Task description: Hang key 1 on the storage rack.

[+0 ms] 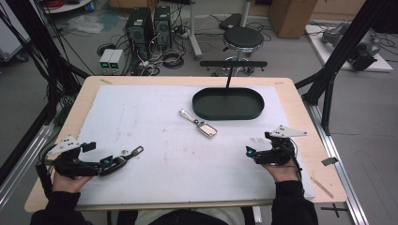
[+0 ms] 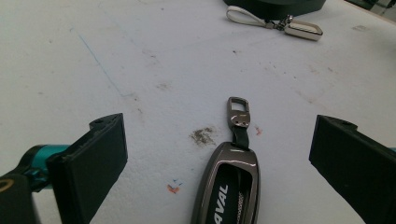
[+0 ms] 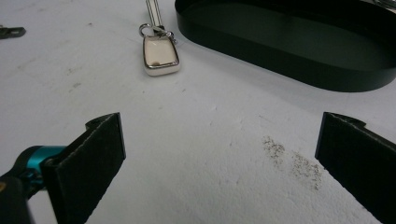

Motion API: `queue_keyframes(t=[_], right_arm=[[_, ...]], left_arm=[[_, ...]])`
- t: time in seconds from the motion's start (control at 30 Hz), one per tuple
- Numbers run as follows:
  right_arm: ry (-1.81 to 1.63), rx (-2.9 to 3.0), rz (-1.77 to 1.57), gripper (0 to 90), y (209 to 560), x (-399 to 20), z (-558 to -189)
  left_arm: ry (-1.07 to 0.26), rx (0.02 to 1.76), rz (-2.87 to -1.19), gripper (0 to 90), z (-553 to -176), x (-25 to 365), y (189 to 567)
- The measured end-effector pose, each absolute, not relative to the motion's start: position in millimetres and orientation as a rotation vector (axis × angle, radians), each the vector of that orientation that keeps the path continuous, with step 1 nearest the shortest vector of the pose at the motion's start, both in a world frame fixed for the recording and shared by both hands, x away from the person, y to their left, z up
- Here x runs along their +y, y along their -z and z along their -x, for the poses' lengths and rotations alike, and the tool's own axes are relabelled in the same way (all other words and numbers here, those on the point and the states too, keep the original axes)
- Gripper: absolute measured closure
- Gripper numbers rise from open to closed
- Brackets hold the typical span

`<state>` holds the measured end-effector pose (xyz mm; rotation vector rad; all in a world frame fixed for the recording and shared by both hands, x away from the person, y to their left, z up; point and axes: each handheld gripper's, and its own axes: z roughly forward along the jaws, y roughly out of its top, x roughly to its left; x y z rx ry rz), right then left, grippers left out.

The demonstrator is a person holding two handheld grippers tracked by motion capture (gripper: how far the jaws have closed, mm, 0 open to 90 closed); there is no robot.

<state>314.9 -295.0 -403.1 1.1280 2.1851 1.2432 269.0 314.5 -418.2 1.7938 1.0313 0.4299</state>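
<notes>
Two key fobs on a white mat (image 1: pixel 155 108) over a wooden table (image 1: pixel 300 101), plus a black oval tray (image 1: pixel 228 104) sitting far right of centre.

Left gripper (image 1: pixel 115 161) down at the near left, held low and pointing right along the mat. Jaws spread wide apart, clamped on nothing. Dark key fob (image 2: pixel 229 189) lying flat on the mat right between those jaws in the left gripper view, pads well clear of it on both sides. Short strap and metal clip (image 2: pixel 238 112) sticking out from the far end of it, pointing away from the gripper. Part of some white lettering readable on the fob's black face. Small grey smudge (image 2: pixel 202 135) on the mat just left of the clip.

Right gripper (image 1: pixel 250 152) at the near right, pointing left and a bit toward the far side. Jaws wide apart too, bare mat between them. Speckled dirty patch (image 3: pixel 294 161) ahead of the right-hand jaw in the right gripper view.

Silver key fob (image 1: pixel 207 129) out in the middle of the mat, just near-left of the tray, not touching it, with a pale strap (image 1: pixel 186 114) trailing off toward the far left. Well apart from both grippers. Pale face, shiny rim.

Tray looking empty inside, judging by the right gripper view.
</notes>
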Motion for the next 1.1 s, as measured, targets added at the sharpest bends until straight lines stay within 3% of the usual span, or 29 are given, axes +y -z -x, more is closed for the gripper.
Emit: queue_keyframes(t=[1.1], right_arm=[[-1.125, 2.347, -1.018, 0.8, 380.3, -241.0, -363.0]], left_arm=[[-0.452, 1.033, -1.819, 4.7, -270.1, 312.3, 420.2]])
